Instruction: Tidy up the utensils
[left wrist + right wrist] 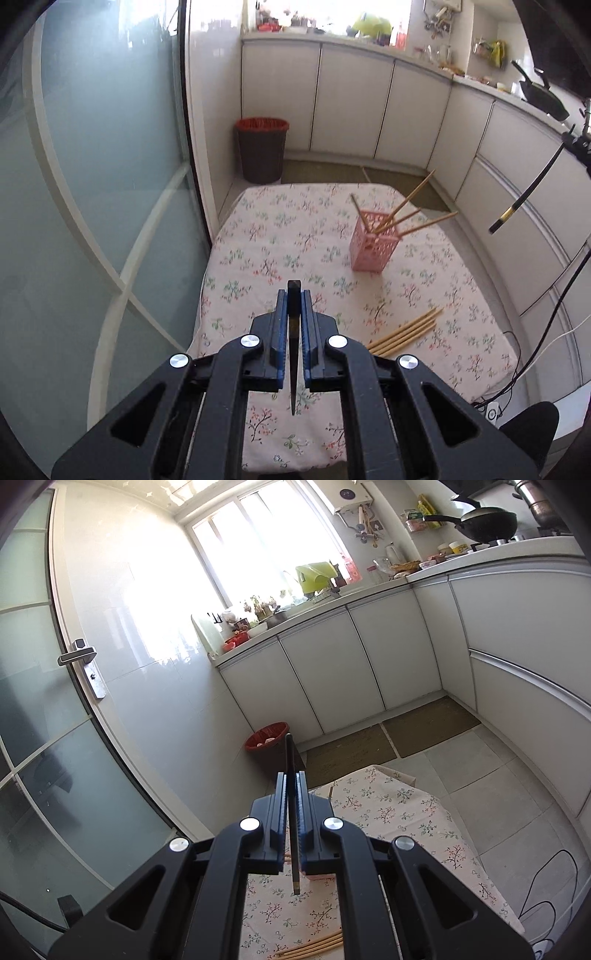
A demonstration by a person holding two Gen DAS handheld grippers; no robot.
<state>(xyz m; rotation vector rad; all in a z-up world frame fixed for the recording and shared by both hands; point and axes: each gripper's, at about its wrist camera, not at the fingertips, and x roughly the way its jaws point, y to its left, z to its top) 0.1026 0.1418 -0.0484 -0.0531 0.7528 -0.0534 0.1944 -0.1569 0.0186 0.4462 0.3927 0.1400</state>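
My left gripper (294, 295) is shut on a black chopstick (294, 350), held above the flowered table (280, 229). A pink lattice holder (373, 243) stands at the table's far right with several bamboo chopsticks (406, 210) leaning in it. Several loose bamboo chopsticks (406, 330) lie on the table, right of my left gripper. My right gripper (293, 777) is shut on another black chopstick (292, 812), held high over the table (399, 812). That chopstick also shows in the left wrist view (524, 195) at the right. The loose bamboo chopsticks (314, 946) lie below the right gripper.
A dark bin with a red liner (262, 149) stands on the floor beyond the table. White cabinets (351, 103) run along the back and right. A frosted glass door (92, 184) is at the left. Cables (546, 332) hang at the table's right edge.
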